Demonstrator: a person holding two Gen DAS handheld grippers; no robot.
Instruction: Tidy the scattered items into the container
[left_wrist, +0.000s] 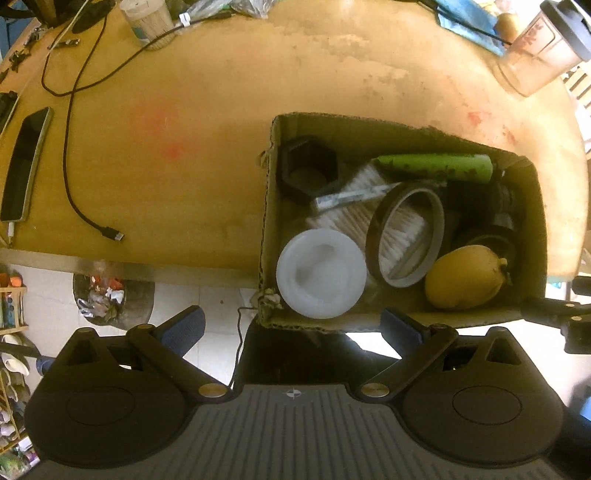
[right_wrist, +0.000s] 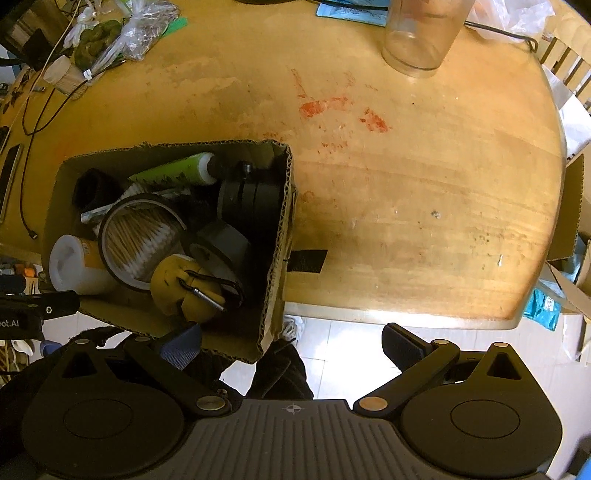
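A black USB cable (left_wrist: 70, 155) snakes across the bench's (left_wrist: 207, 110) left, a phone (left_wrist: 24, 166) beside it; a clear shaker bottle (left_wrist: 539, 48) stands upper right.

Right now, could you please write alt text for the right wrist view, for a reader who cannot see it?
An open cardboard box at the near edge of a wooden table holds a green tube, cotton swabs, tape rolls and a yellow fruit. The right gripper hovers open and empty before it.
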